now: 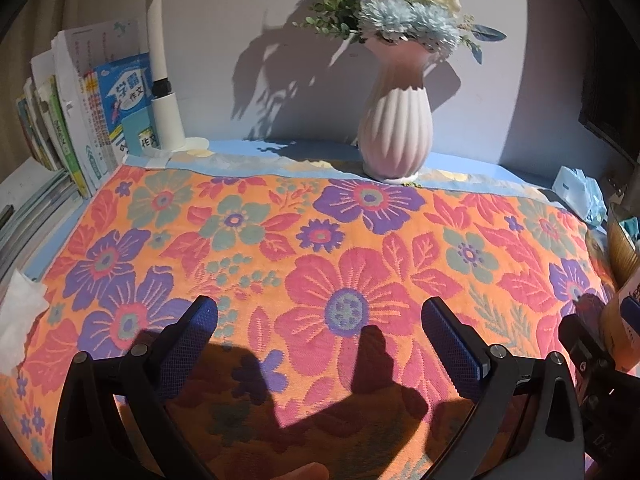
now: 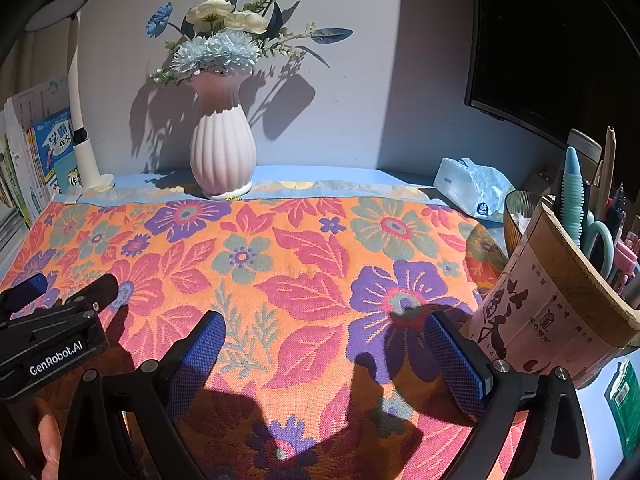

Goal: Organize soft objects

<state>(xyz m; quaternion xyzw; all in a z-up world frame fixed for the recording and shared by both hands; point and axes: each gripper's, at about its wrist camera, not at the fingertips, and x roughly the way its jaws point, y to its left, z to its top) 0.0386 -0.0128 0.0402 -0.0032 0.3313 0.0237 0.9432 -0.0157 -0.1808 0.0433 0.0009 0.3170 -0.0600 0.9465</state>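
Floral towel (image 1: 320, 248) lay spread flat over the desk, its far edge touching the vase (image 1: 394, 136). Left gripper (image 1: 320, 320) hovered above the near part, jaws wide apart, holding nothing. Right gripper (image 2: 326, 340) the same, wide open and empty, just beside the pen holder (image 2: 552, 300). Looked like the pre-grasp step, nothing picked up yet. Next move likely needs both grippers lowered to the towel's near edge, pinching it, then folding away without knocking the vase.
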